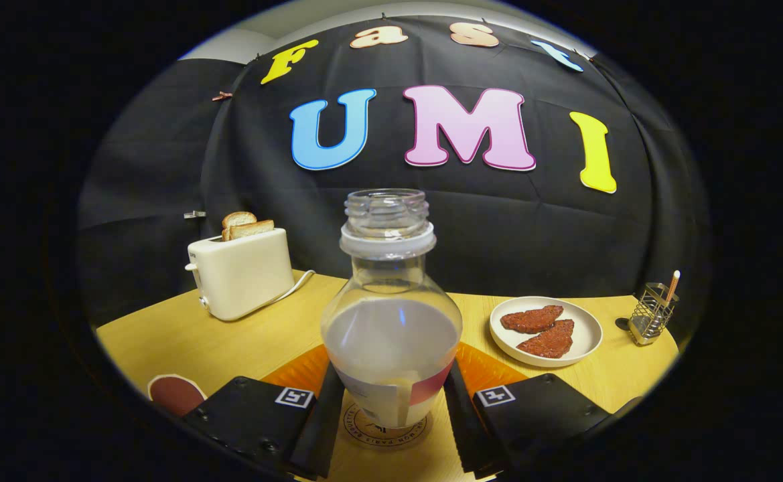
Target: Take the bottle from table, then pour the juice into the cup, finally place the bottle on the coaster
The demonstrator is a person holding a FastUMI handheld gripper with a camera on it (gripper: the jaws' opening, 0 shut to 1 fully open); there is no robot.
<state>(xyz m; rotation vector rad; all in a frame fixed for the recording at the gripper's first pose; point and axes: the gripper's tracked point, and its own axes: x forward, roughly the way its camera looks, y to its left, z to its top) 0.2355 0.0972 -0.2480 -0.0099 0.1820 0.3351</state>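
Wooden table (230,341) w/ bottle (391,321) upright on coaster (384,428): tongs (391,408) flank it, grip unclear; final placing step, next req. straight retreat.

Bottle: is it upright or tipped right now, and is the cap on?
Upright and uncapped. The bottle stands straight between the gripper fingers, its threaded neck open, whitish liquid level inside, its base over the round coaster.
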